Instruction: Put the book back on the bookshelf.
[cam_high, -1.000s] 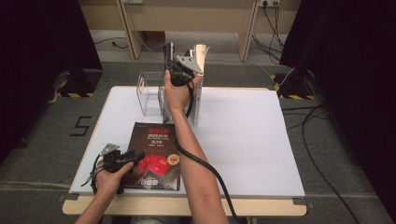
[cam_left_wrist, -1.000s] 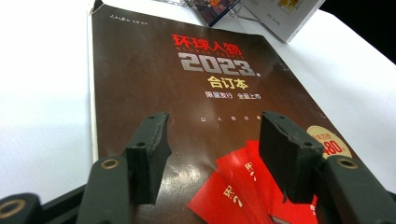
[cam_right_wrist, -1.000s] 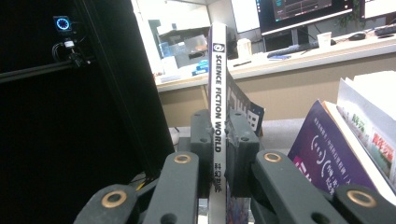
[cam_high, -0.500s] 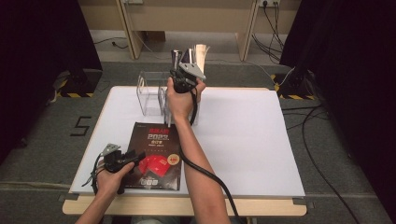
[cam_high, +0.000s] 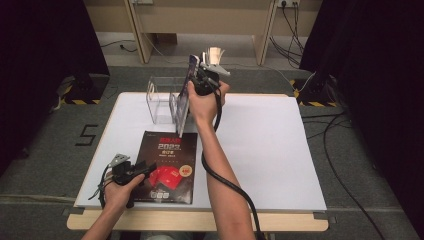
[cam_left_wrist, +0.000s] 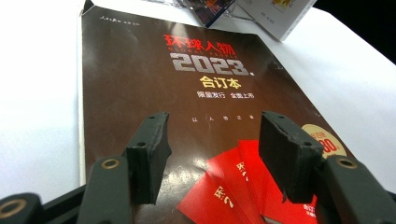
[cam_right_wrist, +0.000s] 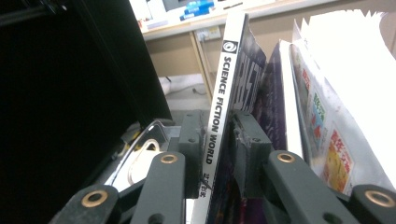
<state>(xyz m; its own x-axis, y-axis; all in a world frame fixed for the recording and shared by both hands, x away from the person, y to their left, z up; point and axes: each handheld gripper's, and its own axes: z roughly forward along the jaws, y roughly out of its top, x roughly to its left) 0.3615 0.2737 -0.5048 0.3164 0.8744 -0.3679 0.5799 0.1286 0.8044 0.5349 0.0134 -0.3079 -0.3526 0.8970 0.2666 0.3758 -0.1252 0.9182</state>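
From the high view, the right gripper (cam_high: 196, 75) is up at the far side of the table (cam_high: 280, 150), holding a thin magazine (cam_high: 186, 97) on edge beside the clear holder (cam_high: 162, 100). It leans, its lower end near the holder's right side and its top well above the rim. The left gripper (cam_high: 142, 169) rests near the front edge, its tips over the left edge of the dark annual (cam_high: 167, 160) lying flat. I'd say the step is filing the magazine upright in the holder, so its lower edge should be settled before it is let go.

In the left gripper view, the fingers (cam_left_wrist: 149, 156) stand released, well apart above the dark cover (cam_left_wrist: 154, 88), pressing on nothing. This hand can wait; to lift that volume it must get one finger under an edge.

In the right gripper view, the fingers (cam_right_wrist: 192, 149) flank the white spine reading "SCIENCE FICTION WORLD" (cam_right_wrist: 223, 102), and the jaws have just been opening with the spine between them. The pads look very close, and I cannot tell whether they still press. More magazines (cam_right_wrist: 322, 112) stand just beside it on the right. Ease off slowly, pulling straight back so nothing tips.
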